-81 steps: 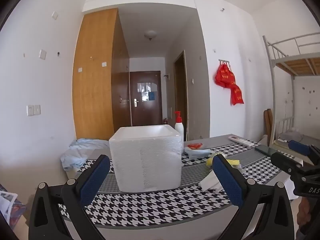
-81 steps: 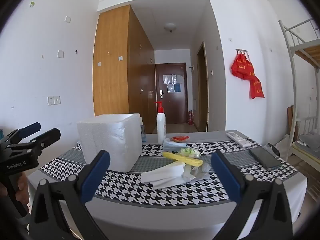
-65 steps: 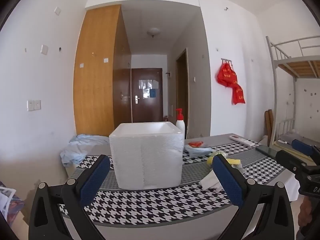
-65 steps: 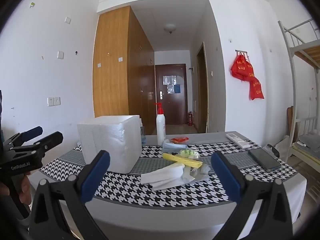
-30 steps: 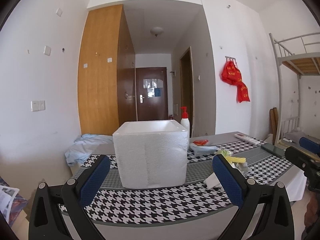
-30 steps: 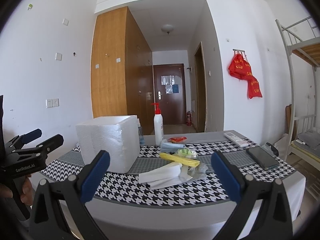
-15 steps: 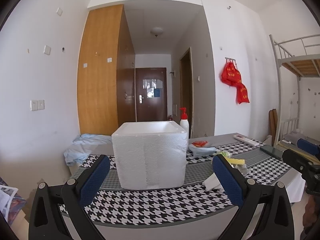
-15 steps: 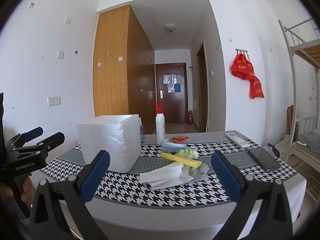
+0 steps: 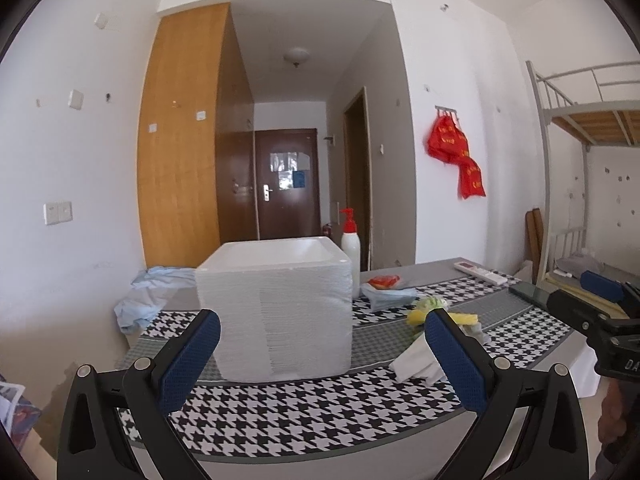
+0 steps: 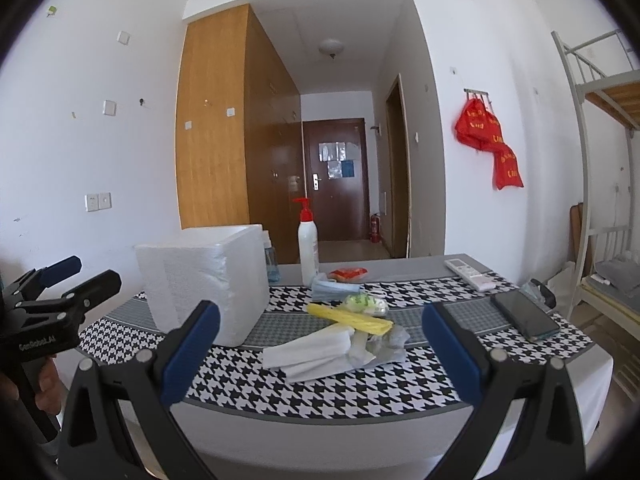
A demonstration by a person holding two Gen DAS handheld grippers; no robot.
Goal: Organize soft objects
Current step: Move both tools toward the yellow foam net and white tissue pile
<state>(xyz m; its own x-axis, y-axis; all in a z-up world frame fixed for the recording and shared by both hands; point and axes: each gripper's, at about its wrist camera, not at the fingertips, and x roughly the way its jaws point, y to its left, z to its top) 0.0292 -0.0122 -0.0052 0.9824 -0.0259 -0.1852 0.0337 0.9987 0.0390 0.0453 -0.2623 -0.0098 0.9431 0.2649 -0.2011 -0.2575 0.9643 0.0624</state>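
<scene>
Partly hidden: white cloth (image 9: pixel 416 360) | behind left gripper (image 9: pixel 322 354) pad

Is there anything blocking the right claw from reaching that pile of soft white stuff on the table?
Nothing visible does. The open right gripper faces the white cloth pile directly across bare checkered tablecloth; the foam box sits off to its left.

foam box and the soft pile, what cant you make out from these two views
- Foam box: inside hidden in both wrist views; its own walls block it.
- Small blue bottle: right view only, mostly behind the box.
- White cloths: partly covered by the left tool's finger in the left view.
- Green-white bundle: too small to identify.
</scene>
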